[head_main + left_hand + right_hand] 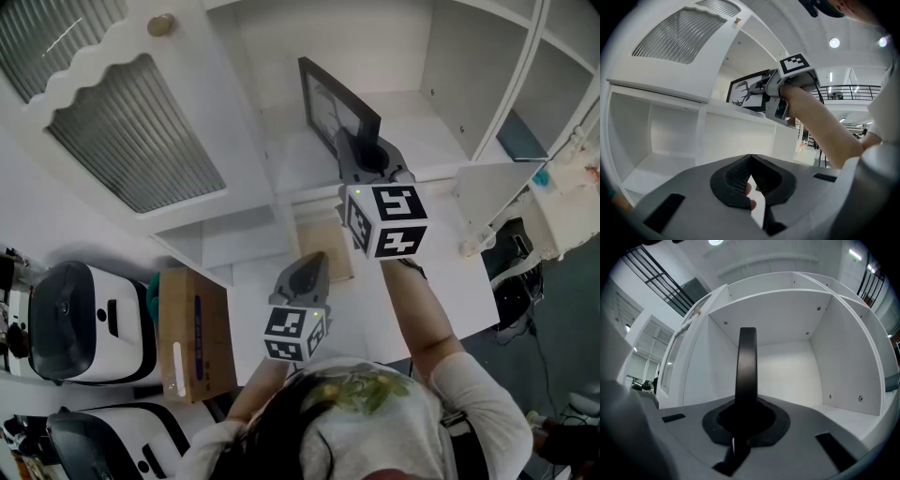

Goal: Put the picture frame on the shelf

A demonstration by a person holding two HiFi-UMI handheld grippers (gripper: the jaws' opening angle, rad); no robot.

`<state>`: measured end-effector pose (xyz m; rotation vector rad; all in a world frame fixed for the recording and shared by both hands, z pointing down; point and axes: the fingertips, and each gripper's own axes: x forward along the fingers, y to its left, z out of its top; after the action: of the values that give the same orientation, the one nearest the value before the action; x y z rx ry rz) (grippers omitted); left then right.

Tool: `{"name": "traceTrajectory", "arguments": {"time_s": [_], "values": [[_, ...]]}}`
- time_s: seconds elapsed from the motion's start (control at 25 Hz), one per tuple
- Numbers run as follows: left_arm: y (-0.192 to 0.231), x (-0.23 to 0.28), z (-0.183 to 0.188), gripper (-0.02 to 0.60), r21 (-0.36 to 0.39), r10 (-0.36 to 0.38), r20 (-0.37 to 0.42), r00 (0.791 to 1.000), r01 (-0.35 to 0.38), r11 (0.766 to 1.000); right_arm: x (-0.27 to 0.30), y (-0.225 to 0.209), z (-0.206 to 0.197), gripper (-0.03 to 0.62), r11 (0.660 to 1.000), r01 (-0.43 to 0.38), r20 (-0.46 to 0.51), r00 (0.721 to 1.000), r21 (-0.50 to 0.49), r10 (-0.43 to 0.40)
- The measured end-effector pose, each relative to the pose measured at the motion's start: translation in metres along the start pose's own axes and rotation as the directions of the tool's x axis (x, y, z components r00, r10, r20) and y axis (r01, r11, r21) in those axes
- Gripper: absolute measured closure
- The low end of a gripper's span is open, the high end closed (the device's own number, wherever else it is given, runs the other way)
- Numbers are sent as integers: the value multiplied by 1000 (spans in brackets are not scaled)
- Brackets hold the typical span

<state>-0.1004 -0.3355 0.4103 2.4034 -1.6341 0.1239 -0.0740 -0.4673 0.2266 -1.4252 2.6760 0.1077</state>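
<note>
Right gripper (pixel 362 156) is covering the near end of the picture frame (pixel 334 101), so in the head view I'm not seeing where the pads are actually sitting. Right gripper view is showing the frame only edge-on, a black strip rising straight up out of the jaws, with its face out of sight. The jaws are clamping tight on that edge with no gap showing. Can't tell whether the frame's bottom edge is resting on the shelf (pixel 427 131) floor or hanging just above it, because the gripper body is blocking that. The frame is sitting inside the open upper compartment, just right of the partition, standing upright on edge. Its long axis is looking roughly level, running from the jaws back into the compartment. The picture side is facing the person's left. In the left gripper view it's showing a dark antlered-animal drawing, partly cut off by the right gripper and forearm. In the head view glare is washing that drawing out. Left gripper (pixel 313 264) is hanging lower, in front of the shelf unit and well apart from the frame. Its jaws are meeting at the tips with nothing between them, and a fingertip or two are peeking through the slot behind. The person's head is cutting off the lower part of both arms. The ribbed cabinet door (pixel 131 131) is standing open at left.
</note>
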Motion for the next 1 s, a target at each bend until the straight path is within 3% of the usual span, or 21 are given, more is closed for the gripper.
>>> {"name": "traceTrajectory", "arguments": {"time_s": [0.44,0.56,0.84,1.0], "values": [[-4,-2,-1,561,10,0,0,1000,0,1000,-2,4,2,553,1000,-26,8,1000,-10,26],[-5,-3,-1,561,14,0,0,1000,0,1000,-2,5,5,435,999,-36,14,999,-22,36],[-8,-7,-4,561,13,9,0,1000,-9,1000,-28,-2,5,393,998,13,46,999,-54,-11],[-10,-10,-5,561,12,12,4,1000,-12,1000,-58,-6,0,393,1000,18,70,997,18,-20]]}}
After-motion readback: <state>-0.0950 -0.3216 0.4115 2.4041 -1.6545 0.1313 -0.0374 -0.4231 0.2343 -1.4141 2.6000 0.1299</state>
